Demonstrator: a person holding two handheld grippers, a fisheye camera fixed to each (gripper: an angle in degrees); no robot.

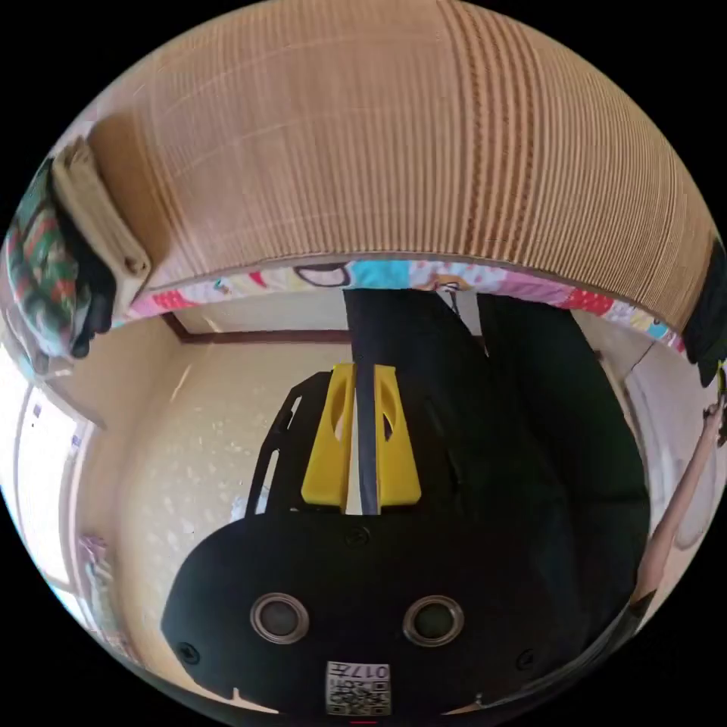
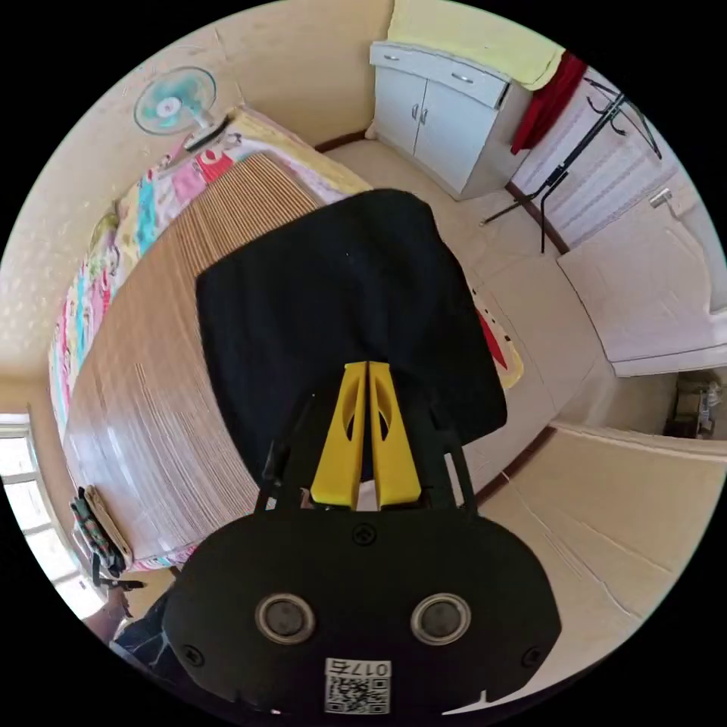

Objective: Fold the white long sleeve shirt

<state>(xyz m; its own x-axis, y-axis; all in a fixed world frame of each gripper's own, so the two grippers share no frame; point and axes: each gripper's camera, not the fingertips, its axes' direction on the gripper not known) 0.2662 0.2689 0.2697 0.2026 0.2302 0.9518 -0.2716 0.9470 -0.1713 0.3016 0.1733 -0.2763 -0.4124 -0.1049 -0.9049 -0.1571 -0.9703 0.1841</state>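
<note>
A bed covered with a woven bamboo mat [image 2: 151,363] is seen in a cream-walled room, with a colourful patterned sheet [image 1: 394,274] showing along the mat's edges. In the right gripper view, a white cabinet [image 2: 439,113], a wall fan [image 2: 170,102] and a black stand [image 2: 560,174] are noted around the bed. A stack of folded clothes [image 1: 83,227] is seen at one corner of the mat.

A black garment [image 2: 341,303] is held up over the edge of the mat; no white shirt can be made out. The left gripper [image 1: 360,379] is clenched on an edge of the black garment, a thin band of fabric being pinched between the yellow jaws. The right gripper [image 2: 367,375] is closed with its jaws nearly together at the garment's lower edge; fabric appears caught between them.

A person's arm [image 1: 681,492] is seen at the edge of the left gripper view.
</note>
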